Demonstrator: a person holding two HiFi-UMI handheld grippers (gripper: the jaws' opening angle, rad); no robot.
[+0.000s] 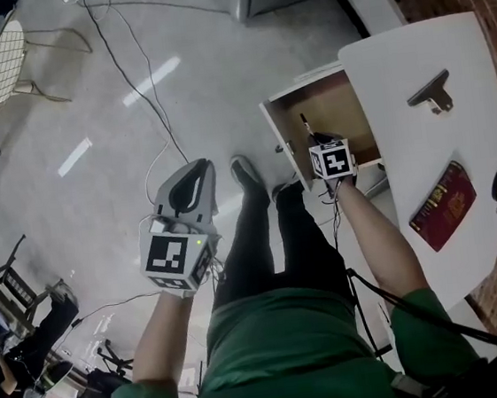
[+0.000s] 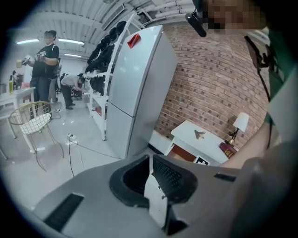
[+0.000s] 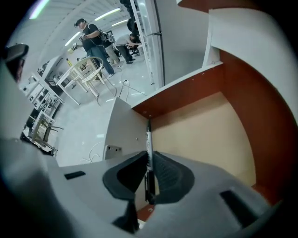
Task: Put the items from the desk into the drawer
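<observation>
A: Right gripper [image 3: 149, 160]?
B: Ribbed black pads are clamped on a slim black pen [image 3: 148, 137]. It lies lengthwise between them with its tip sticking out front, over the open drawer [image 3: 205, 135] with its smooth tan bottom.
A: Left gripper [image 2: 150, 173]?
B: Pads pressed together, nothing between.
A: Desk [image 1: 468, 249]?
B: White top, with 1 red booklet [image 1: 443, 205] and 1 metal clip [image 1: 429, 93].

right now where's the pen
The pen is clamped in the right gripper, held over the open drawer beside the white desk, centre-right in the head view.
</observation>
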